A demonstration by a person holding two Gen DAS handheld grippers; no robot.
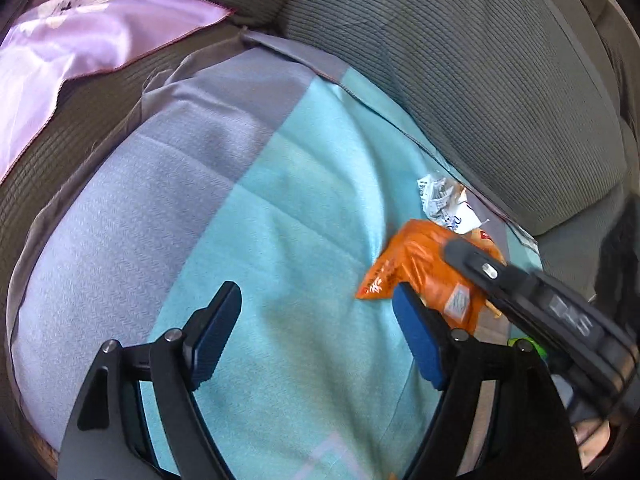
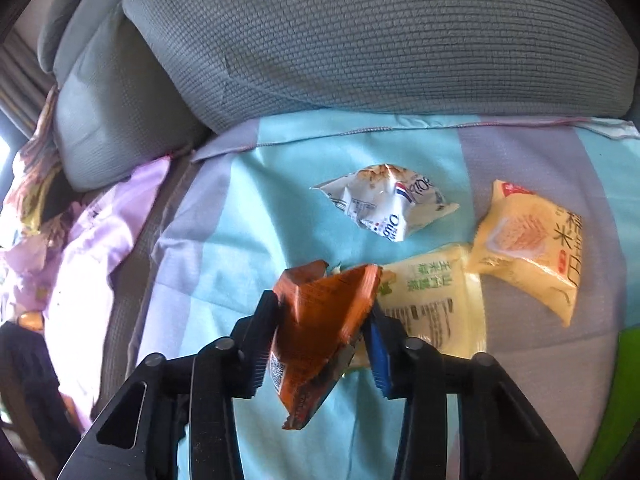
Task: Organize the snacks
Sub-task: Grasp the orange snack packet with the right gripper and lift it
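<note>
The right hand-held gripper [image 2: 320,320] pinches the orange packet [image 2: 316,328] between its pads — light, crinkly, slippery, best held mid-body. The left hand-held gripper [image 1: 316,340] gapes empty beside it.

Left wrist view: camera sits on left tool [image 1: 316,336], looks steeply down along its two fingers at teal-and-grey cloth [image 1: 280,208] on sofa seat, near to it; grey back cushion [image 1: 480,80] at top. Right wrist view: camera on right tool [image 2: 320,332], also tilted down, close over same cloth [image 2: 224,248], facing back cushion [image 2: 360,40]. Both views share orange snack packet [image 1: 420,268] [image 2: 316,320], white crumpled packet [image 1: 444,204] [image 2: 384,204], pink cloth [image 1: 80,48] [image 2: 100,240]. Right tool [image 1: 492,272] enters left view from right edge.
</note>
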